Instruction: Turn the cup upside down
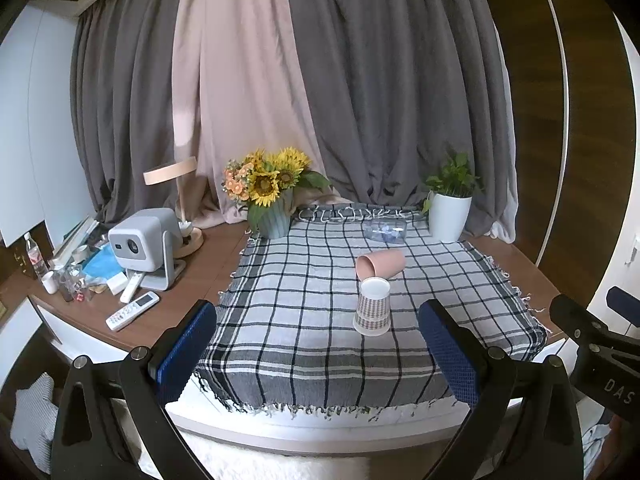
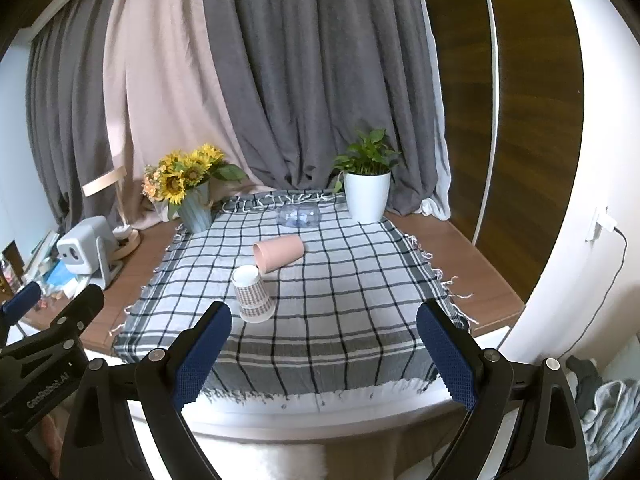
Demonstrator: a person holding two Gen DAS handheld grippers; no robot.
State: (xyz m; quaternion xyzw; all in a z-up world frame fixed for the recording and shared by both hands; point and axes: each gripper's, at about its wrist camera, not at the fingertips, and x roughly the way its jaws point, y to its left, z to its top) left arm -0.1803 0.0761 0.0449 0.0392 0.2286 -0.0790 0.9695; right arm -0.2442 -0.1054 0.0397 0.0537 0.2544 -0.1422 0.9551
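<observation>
Both your tongs, left (image 1: 318, 354) and right (image 2: 324, 354), hang open; the pink cup (image 2: 279, 253) lies sideways dead ahead, mouth pointing left, slightly nearer the right.

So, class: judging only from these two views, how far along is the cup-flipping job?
Done: the patterned paper cup already stands base-up, rim down, on the checked cloth. In hand: nothing; the left tongs and right tongs are open, short of the cups. Left, possibly: the pink cup lies on its side behind it.
</observation>
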